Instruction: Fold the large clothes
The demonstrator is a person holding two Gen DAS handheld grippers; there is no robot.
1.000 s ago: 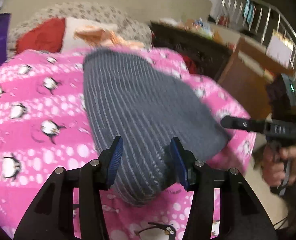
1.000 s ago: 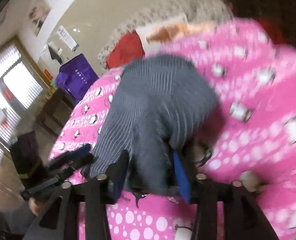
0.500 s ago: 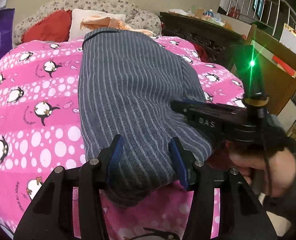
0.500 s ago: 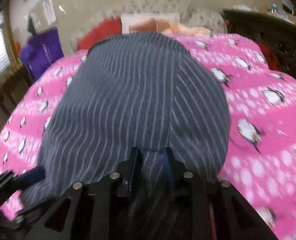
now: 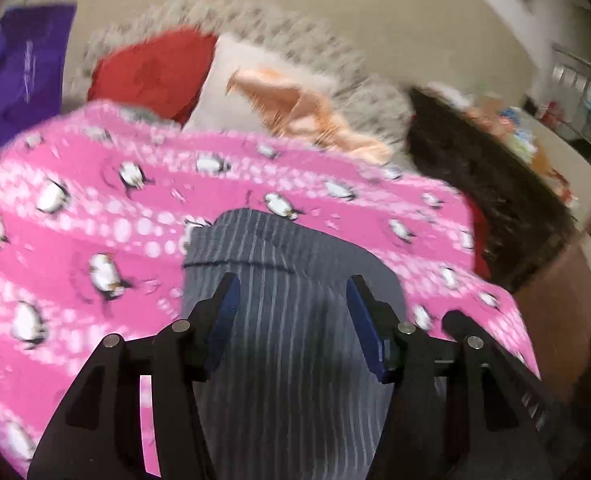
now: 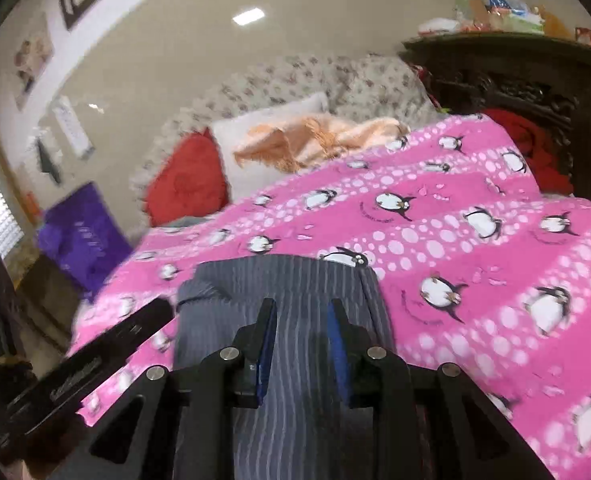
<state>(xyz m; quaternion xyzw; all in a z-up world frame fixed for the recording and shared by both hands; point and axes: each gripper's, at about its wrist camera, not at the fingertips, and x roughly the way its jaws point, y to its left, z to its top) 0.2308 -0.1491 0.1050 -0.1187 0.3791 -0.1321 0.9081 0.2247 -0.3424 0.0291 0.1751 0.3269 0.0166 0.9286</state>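
Observation:
A grey garment with thin white stripes (image 5: pixel 287 280) lies folded on the pink penguin blanket (image 5: pixel 95 208), near its front edge. It also shows in the right wrist view (image 6: pixel 291 284). My left gripper (image 5: pixel 293 300) hovers over it, its blue-padded jaws wide apart with no cloth between them. My right gripper (image 6: pixel 300 322) hovers over the same garment with its jaws apart and nothing gripped. The left gripper's body (image 6: pixel 95 356) shows at the lower left of the right wrist view.
A red cushion (image 6: pixel 187 184), a white pillow (image 6: pixel 263 136) and an orange fringed cloth (image 6: pixel 315 140) lie at the bed's head. A purple bag (image 6: pixel 83 232) stands at the left. A dark carved cabinet (image 6: pixel 527 84) stands to the right of the bed.
The garment now lies shorter, doubled over near the front edge, with more pink blanket bare beyond it. My right gripper has opened and let go of the cloth. Both grippers have lifted.

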